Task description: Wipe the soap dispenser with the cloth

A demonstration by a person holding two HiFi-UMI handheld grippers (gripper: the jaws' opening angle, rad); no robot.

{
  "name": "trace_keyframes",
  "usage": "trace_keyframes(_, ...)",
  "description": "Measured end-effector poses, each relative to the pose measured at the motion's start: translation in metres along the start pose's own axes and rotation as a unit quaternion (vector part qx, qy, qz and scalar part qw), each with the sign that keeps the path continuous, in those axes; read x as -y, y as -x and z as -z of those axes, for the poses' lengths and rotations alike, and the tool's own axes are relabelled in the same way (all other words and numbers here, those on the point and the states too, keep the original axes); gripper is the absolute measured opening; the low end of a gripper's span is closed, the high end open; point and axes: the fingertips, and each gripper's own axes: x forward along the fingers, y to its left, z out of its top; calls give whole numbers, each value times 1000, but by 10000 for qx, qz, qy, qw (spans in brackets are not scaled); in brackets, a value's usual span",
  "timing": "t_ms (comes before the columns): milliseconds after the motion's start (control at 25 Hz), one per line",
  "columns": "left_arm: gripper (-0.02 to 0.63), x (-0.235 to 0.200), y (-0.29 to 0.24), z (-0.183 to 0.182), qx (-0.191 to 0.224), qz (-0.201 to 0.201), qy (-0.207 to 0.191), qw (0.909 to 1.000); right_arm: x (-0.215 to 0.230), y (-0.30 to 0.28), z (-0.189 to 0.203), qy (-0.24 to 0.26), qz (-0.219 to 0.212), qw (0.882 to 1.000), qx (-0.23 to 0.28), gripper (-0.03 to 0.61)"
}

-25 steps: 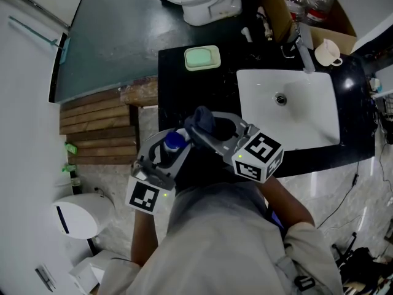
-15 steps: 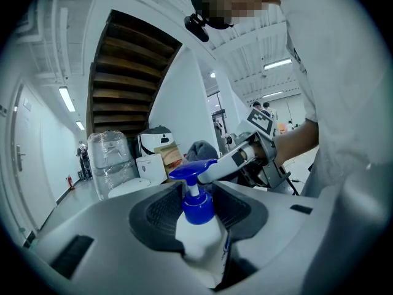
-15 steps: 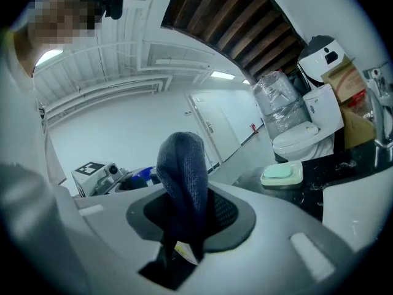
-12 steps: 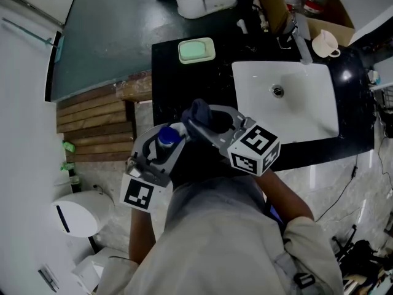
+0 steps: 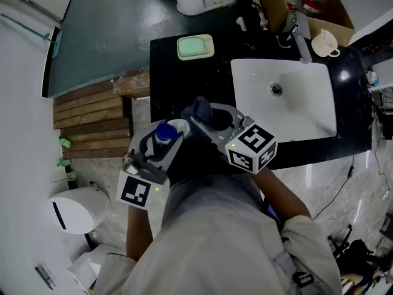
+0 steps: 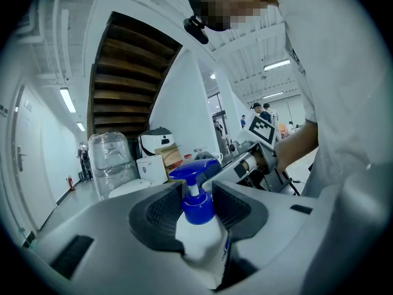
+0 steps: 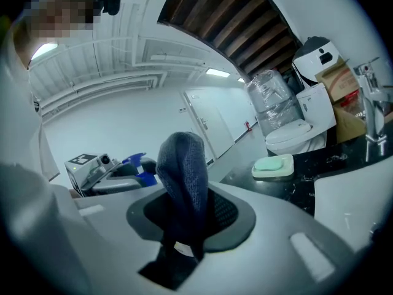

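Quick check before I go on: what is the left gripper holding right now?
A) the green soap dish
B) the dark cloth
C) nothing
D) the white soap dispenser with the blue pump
D: in the left gripper view, the left gripper has its jaws closed on the soap dispenser, a white body with a blue pump, while the cloth is clamped in the right gripper.

Cool, even light comes from ceiling strip lamps point(image 6: 67, 100). Both gripper views bulge at the edges, with dark rounded corners and soft foregrounds. The head view is dimmer, and small glints show on the glossy black worktop point(image 5: 175, 82).
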Motion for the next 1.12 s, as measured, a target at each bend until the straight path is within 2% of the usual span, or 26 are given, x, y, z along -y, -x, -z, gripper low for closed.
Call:
trace_keyframes(320, 155, -1, 0, -3, 57, -5, -90, 9999, 7, -4, 21, -98, 160, 9996, -216, 94)
trace_keyframes(480, 155, -2, 0, 0, 40, -63, 71, 9999, 9, -5, 27, -200, 235, 9993, -223, 94)
trace_keyframes(640, 155, -2, 0, -1, 26, -23, -32, 10000, 11, -6, 31, -210, 291, 9991, -247, 94)
trace_keyframes(1120, 155, -2, 1, 0, 41, -112, 162, 9998, 17, -10, 48, -263, 375, 9981, -416, 94)
